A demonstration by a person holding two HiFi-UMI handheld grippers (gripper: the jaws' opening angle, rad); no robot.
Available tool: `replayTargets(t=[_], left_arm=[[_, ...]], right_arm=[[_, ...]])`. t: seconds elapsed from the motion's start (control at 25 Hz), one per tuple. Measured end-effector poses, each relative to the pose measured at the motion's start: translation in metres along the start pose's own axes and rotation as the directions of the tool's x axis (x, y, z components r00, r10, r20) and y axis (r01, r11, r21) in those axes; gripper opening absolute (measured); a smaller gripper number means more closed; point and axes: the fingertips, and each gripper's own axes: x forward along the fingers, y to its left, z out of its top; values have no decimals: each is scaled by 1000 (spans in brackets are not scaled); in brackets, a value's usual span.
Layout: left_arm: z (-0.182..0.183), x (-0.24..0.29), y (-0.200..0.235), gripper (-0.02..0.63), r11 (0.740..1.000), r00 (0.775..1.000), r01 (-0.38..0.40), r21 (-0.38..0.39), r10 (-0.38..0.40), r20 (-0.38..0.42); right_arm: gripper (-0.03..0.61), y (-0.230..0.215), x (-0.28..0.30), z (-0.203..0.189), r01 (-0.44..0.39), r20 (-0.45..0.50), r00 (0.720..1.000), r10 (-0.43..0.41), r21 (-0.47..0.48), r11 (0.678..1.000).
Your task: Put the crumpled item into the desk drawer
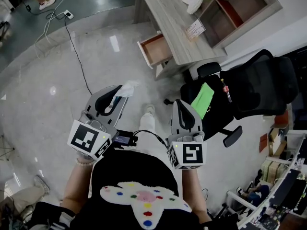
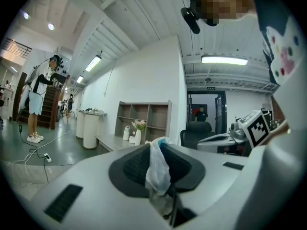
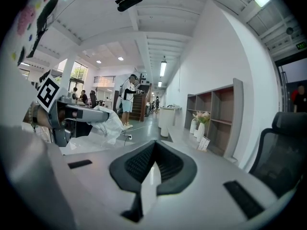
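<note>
White and thin like plastic film, the crumpled item point(image 1: 128, 89) pokes out of the tip of the left tool point(image 1: 118, 94) in the head view, carried above the glossy grey floor point(image 1: 57, 80). The right tool point(image 1: 180, 105) is beside it at 3 o'clock, with nothing at its tip. At about 1 o'clock from both tools, and well apart from them, a wooden drawer point(image 1: 156, 49) stands pulled out of the pale grey counter point(image 1: 165, 13), and its inside looks bare. A black office chair point(image 1: 254, 87) sits at 3 o'clock of the right tool. In the left gripper view, the two dark pads are clamped on the item, which bunches between them and rises past their tips at 12 o'clock. The counter and a shelf unit point(image 2: 144, 119) lie beyond at 11 o'clock. In the right gripper view, the pads meet at their tips with nothing between them, and the left tool with its white bundle shows at 9 o'clock. By this showing, the pick-up is done and the drawer is already open. What remains is to carry the item to the drawer, lower it inside and let go.
</note>
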Motion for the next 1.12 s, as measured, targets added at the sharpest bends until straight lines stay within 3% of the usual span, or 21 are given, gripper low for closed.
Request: replayTargets(t=[1.12], left_arm=[[11,189,92,74,979,980,-199,-56,197,-36]], right_arm=[[4,-134,213,3,-211,-39,977,211,2,977]])
